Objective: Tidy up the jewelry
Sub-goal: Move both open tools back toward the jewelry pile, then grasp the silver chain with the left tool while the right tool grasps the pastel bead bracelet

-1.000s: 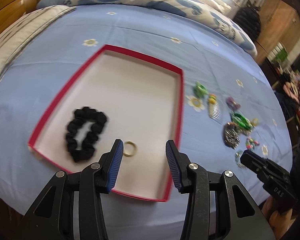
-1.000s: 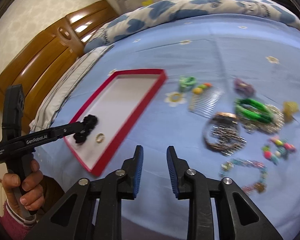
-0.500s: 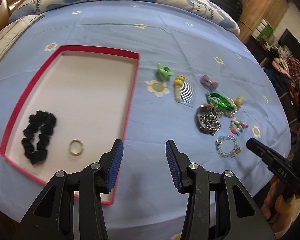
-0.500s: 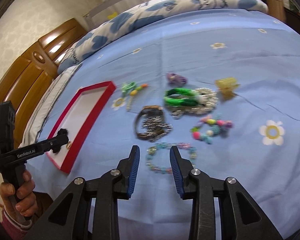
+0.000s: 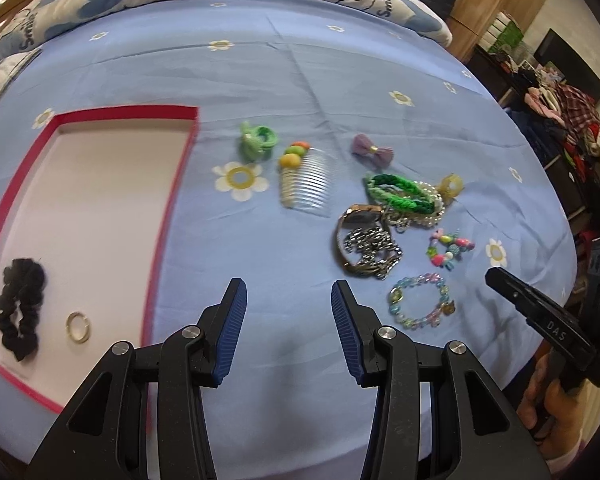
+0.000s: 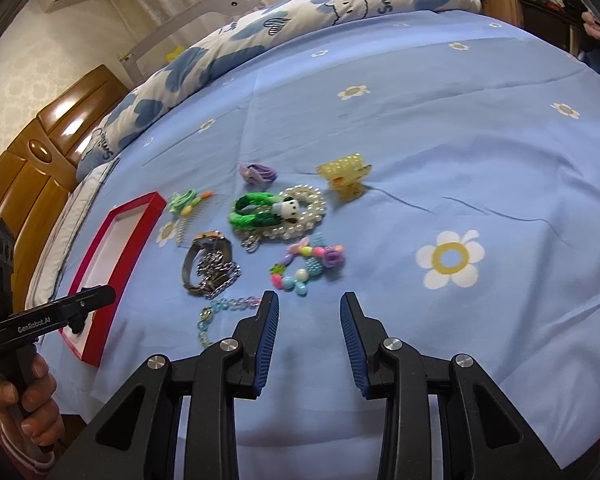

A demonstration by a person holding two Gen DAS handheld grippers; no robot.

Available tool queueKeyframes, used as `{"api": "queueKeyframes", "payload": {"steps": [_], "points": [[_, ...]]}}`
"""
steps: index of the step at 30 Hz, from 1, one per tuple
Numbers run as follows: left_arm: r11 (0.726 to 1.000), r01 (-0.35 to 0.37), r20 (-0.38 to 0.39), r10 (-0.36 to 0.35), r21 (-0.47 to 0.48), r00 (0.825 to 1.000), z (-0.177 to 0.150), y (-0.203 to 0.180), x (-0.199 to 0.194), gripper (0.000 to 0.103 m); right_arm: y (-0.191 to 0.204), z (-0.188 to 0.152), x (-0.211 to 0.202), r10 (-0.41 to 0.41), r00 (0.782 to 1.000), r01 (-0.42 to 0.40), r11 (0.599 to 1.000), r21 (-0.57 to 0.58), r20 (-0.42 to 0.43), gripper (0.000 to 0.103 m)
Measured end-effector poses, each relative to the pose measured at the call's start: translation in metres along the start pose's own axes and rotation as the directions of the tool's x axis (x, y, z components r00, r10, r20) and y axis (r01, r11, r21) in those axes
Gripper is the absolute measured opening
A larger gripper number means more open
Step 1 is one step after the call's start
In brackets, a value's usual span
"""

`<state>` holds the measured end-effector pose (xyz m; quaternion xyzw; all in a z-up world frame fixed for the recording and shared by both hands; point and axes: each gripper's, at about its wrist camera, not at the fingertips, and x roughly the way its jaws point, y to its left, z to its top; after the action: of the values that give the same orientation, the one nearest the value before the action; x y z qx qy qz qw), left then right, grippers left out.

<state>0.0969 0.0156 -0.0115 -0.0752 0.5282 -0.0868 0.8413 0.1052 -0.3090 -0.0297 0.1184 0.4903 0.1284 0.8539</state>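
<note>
A red-rimmed white tray point(image 5: 172, 200) lies on the blue bedspread and holds a black scrunchie point(image 5: 20, 312) and a gold ring point(image 5: 78, 327). To its right lie loose pieces: a green hair tie point(image 5: 258, 142), a comb point(image 5: 306, 184), a purple bow point(image 5: 373, 151), a green braided bracelet point(image 5: 400, 196), a metal watch point(image 5: 364, 240), a colourful bead bracelet point(image 6: 308, 264) and a pastel bead bracelet point(image 5: 420, 300). My left gripper point(image 5: 288, 292) hangs open and empty over bare sheet between the tray and the watch. My right gripper point(image 6: 310, 304) is open and empty, just short of the colourful beads.
A yellow claw clip point(image 6: 346, 178) and a pearl bracelet point(image 6: 308, 208) lie behind the pile. A folded quilt point(image 6: 300, 12) lies along the far side of the bed. A wooden headboard point(image 6: 32, 152) stands to the left. A hand point(image 6: 20, 400) grips the left tool's handle.
Both views have swung right, away from the tray and toward the jewelry pile. The right jaws stand slightly wider than a second ago. Nothing was picked up.
</note>
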Motion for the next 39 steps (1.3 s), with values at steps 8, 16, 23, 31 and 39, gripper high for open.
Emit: {"api": "queueKeyframes", "payload": {"steps": [8,16,23,31,39], "points": [[0.999,0.035,-0.037,-0.034,0.015,0.999,0.014,-0.014,0.031,0.043,-0.004,0.009,0.015,-0.005,1.0,0.005,1.0,-0.01,-0.013,0.042],[0.998,0.06,-0.103,-0.057,0.032,0.993,0.026,-0.027,0.072,0.042,-0.008,0.023,0.037,-0.007,0.999,0.006,1.0,-0.02,-0.036,0.044],[0.996,0.065,-0.112,-0.059,0.053,0.992,0.029,-0.03,0.08,0.033,-0.003,0.025,0.053,-0.028,0.998,0.025,0.998,-0.05,-0.049,0.043],[0.997,0.052,-0.116,-0.044,0.063,0.992,0.032,-0.032,0.081,0.033,-0.003,0.022,0.054,-0.045,0.998,0.042,0.997,-0.06,-0.04,0.04],[0.989,0.081,-0.06,-0.074,0.126,0.995,0.031,-0.055,0.054,0.033,-0.009,0.023,0.052,-0.023,0.999,0.022,0.999,-0.033,-0.034,0.038]]}}
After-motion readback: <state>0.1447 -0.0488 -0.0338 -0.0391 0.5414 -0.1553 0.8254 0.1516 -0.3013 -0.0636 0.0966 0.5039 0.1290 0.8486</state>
